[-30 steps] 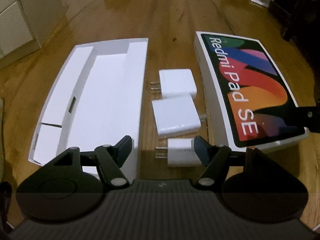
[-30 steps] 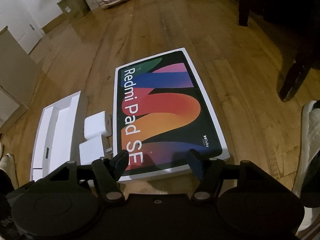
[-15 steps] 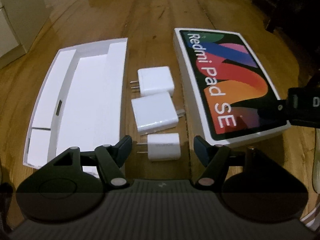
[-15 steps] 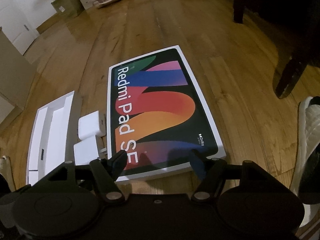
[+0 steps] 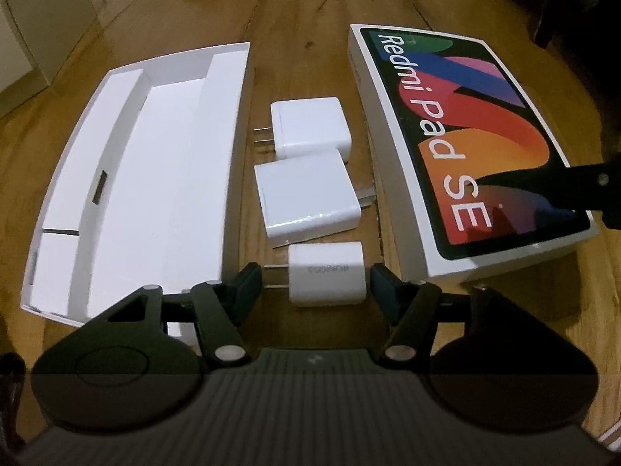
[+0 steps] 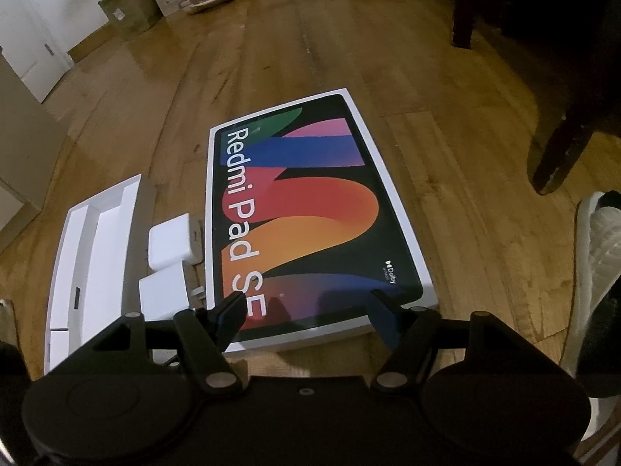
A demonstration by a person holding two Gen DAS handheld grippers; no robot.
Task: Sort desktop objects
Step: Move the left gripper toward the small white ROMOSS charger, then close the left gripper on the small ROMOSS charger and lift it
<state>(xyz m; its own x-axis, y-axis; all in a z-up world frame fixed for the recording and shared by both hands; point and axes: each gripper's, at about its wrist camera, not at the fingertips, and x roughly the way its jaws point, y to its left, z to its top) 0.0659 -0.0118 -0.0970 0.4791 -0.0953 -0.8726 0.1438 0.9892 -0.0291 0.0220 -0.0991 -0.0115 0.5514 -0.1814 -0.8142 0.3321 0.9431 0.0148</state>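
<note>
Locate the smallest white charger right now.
Left wrist view: the smallest charger lies on the wood between the open left gripper fingers, nearest in the row, below the big charger, between tray and Redmi box.

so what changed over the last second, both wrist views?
Open left gripper swung right, then back, now framing the smallest white charger. Open right gripper eased toward the colourful Redmi Pad SE box. Nothing grasped; chargers, box, white tray unmoved.

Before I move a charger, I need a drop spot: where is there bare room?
Free: the tray's wide middle compartment, and bare floor right of the Redmi Pad SE box. Crowded: the strip between tray and box, holding three chargers in a row, the nearest between the left gripper's open fingers.
</note>
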